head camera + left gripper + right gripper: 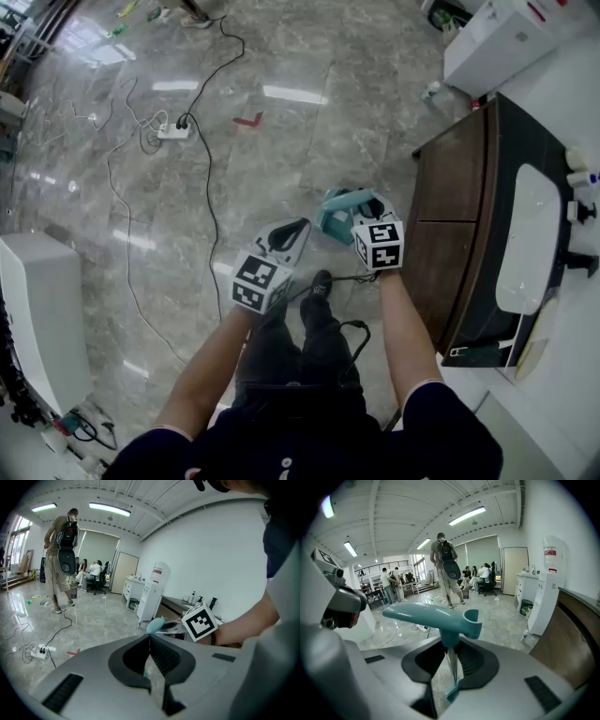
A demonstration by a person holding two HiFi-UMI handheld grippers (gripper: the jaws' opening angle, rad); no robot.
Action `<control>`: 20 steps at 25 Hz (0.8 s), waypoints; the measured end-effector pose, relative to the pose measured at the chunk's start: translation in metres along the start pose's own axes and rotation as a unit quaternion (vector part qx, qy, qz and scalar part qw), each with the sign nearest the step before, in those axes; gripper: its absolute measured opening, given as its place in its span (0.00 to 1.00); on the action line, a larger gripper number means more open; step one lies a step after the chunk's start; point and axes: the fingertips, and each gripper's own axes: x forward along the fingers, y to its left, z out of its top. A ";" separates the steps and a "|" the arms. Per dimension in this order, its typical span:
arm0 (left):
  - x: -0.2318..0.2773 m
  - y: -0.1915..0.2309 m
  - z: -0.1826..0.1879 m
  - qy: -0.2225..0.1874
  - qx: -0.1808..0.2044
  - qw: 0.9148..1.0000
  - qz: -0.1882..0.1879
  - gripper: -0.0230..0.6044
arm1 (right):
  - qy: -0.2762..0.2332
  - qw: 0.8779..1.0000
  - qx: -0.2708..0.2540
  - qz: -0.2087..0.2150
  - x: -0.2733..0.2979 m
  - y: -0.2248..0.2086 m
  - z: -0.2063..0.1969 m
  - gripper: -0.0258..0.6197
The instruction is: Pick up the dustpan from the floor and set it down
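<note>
My right gripper [366, 204] is shut on the teal dustpan [339, 212], which hangs just beyond it, left of the dark cabinet. In the right gripper view the jaws [451, 642] pinch a thin upright part of the dustpan, and its teal handle [433, 616] lies crosswise above them. My left gripper [292, 228] is beside it on the left, with its jaw tips together and nothing held. The left gripper view shows those closed tips [150, 638], with the dustpan [157, 624] and the right gripper's marker cube [200, 620] beyond them.
A dark wooden cabinet [459, 216] with a white sink [527, 239] stands close on the right. A power strip [173, 131] and long cables lie on the marble floor. A white unit [37, 309] is at the left. A person with a backpack [61, 559] stands farther off.
</note>
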 end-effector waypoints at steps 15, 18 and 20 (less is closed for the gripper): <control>0.010 0.040 -0.014 0.005 -0.026 0.999 0.030 0.06 | 0.009 0.999 -0.019 0.042 0.084 0.014 0.013 0.18; 0.012 0.048 -0.018 0.004 -0.030 0.999 0.035 0.06 | 0.007 0.999 -0.021 0.049 0.098 0.021 0.014 0.18; 0.013 0.051 -0.021 0.003 -0.032 0.999 0.035 0.06 | 0.007 0.998 -0.024 0.052 0.105 0.023 0.014 0.18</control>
